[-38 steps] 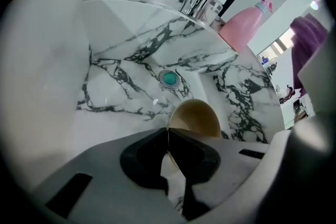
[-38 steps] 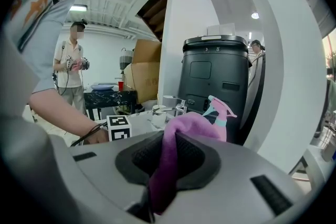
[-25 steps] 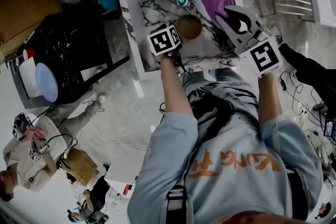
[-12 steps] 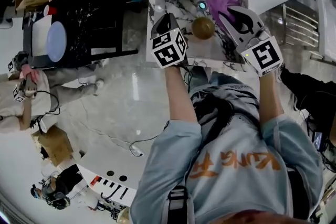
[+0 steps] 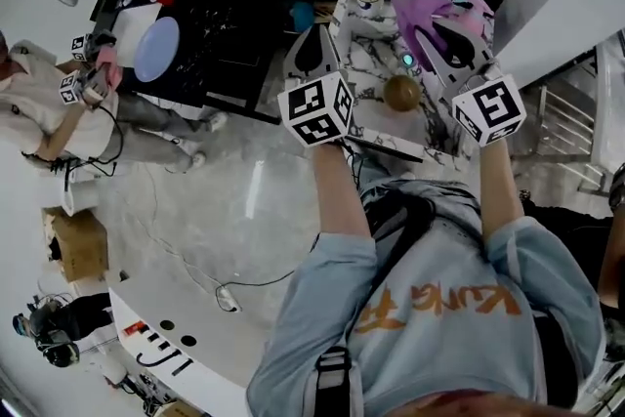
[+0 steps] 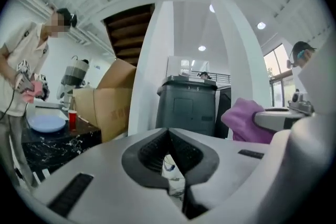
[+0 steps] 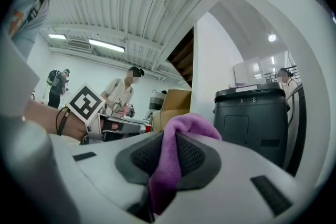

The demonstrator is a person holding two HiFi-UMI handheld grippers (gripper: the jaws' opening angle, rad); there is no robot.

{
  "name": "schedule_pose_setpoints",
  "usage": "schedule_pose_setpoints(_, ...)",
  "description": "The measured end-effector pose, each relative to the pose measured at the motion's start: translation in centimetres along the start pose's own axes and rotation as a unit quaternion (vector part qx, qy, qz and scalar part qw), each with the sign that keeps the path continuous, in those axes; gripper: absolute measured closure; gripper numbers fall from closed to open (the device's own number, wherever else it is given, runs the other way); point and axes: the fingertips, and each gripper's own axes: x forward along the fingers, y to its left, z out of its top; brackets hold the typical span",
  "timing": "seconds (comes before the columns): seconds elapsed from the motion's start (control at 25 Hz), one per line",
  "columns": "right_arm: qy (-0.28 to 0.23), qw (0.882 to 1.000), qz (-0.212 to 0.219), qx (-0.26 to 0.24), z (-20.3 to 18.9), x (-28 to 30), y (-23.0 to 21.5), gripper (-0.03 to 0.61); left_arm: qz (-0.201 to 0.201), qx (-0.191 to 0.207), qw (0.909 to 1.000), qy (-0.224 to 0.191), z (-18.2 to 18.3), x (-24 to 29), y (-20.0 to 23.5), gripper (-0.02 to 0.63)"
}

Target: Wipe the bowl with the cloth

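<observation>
My right gripper (image 7: 169,139) is clamped on the purple cloth (image 7: 169,170), bunched up, I guess as a wiping pad. My left gripper (image 6: 169,134) has just snapped closed with nothing in it, so the bowl (image 5: 401,93) sits unheld by the table's (image 5: 369,73) near edge. My shirt (image 5: 439,306) reads "KUNG F", the bin (image 7: 252,113) says 8.

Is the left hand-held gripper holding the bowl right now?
No, the left hand-held gripper has just closed with nothing between its jaws, and the bowl sits apart from it.
</observation>
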Motion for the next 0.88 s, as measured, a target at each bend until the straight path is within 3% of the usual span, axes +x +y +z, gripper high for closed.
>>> schedule_pose_setpoints(0.16,-0.033,0.999,0.005,0.017,2.2,0.0,-0.1,0.503,-0.008,0.023,0.998,-0.058,3.8,-0.8,-1.8,0.59)
schedule_pose_setpoints(0.4,-0.039,0.998,-0.052,0.027,3.4,-0.5,-2.7,0.503,0.025,0.036,0.9911,-0.126,7.5,-1.8,-2.7,0.592)
schedule_pose_setpoints(0.64,-0.023,0.992,-0.122,0.031,2.8,-2.0,-5.9,0.503,-0.017,0.045,0.9918,-0.118,7.2,-0.7,-4.8,0.592)
schedule_pose_setpoints(0.88,-0.026,0.99,-0.136,0.03,3.2,-2.7,-6.7,0.503,-0.043,0.084,0.9891,-0.113,6.9,-0.4,-6.3,0.592)
